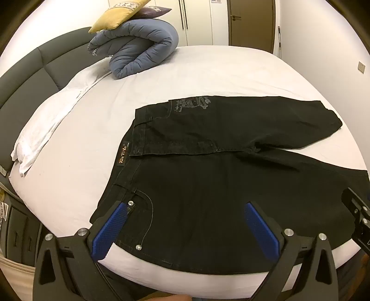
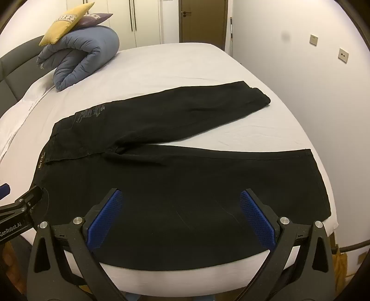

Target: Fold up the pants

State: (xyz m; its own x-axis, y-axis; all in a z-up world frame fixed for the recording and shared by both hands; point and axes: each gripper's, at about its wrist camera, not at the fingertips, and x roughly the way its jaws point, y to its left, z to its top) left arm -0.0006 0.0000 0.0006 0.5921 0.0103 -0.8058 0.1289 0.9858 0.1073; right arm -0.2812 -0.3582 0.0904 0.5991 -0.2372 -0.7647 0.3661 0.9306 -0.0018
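Note:
Black pants (image 1: 208, 180) lie spread flat on the white bed, waistband to the left and both legs running right. The far leg (image 2: 185, 111) angles away from the near leg (image 2: 208, 180). A brown label (image 1: 122, 155) marks the waistband. My left gripper (image 1: 185, 210) hovers open over the near front pocket by the waist, its blue pads (image 1: 108, 231) wide apart. My right gripper (image 2: 181, 196) hovers open above the near leg's thigh, nothing between its blue pads (image 2: 256, 220). Each gripper shows at the edge of the other's view.
A rolled blue duvet (image 1: 138, 51) with a yellow cushion (image 1: 115, 16) on top sits at the bed's far left. A crumpled white sheet (image 1: 53, 115) lies along the dark headboard (image 1: 27, 76). The white wall (image 2: 300, 81) stands close beyond the bed's right edge.

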